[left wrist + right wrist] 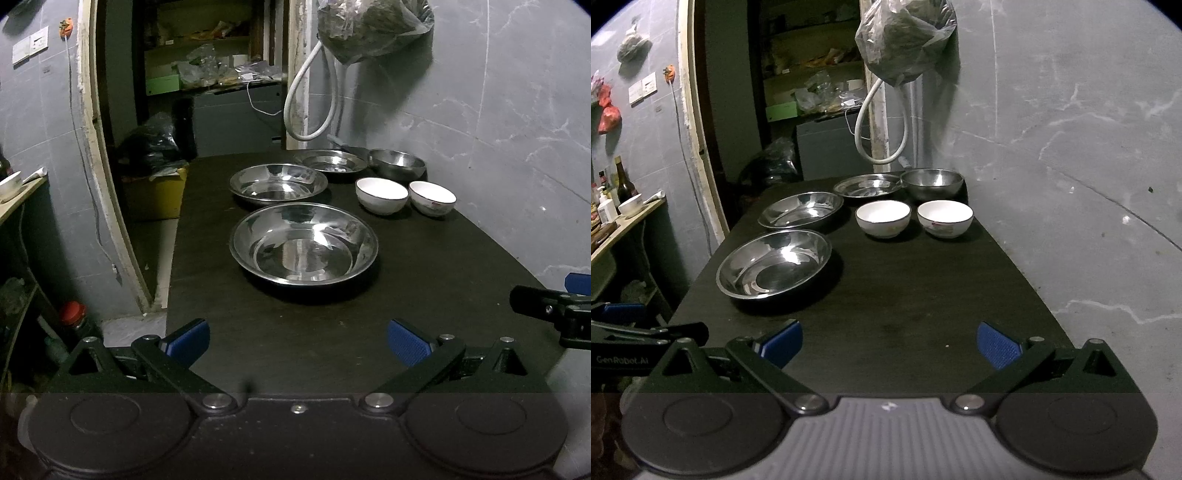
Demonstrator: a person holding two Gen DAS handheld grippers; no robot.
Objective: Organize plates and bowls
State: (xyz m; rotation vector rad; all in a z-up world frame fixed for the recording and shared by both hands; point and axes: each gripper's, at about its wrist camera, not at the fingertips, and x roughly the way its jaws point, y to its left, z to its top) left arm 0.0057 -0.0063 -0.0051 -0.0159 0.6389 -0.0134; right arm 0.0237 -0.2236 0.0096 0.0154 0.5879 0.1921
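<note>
Three steel plates lie in a row on the dark table (424,280): the nearest plate (303,244) (774,264), the middle plate (277,183) (801,209) and the far plate (331,160) (868,185). A steel bowl (397,161) (932,182) stands at the back right. In front of it sit two white bowls, one on the left (381,195) (883,218) and one on the right (432,197) (945,218). My left gripper (298,341) hovers open over the table's near end, short of the nearest plate. My right gripper (889,341) is open too, empty, over the near right part.
A grey wall (1071,166) runs along the table's right side. A bag (373,26) and a white hose (314,96) hang above the far end. An open doorway with shelves (207,66) lies beyond; a side counter (624,221) with bottles stands left.
</note>
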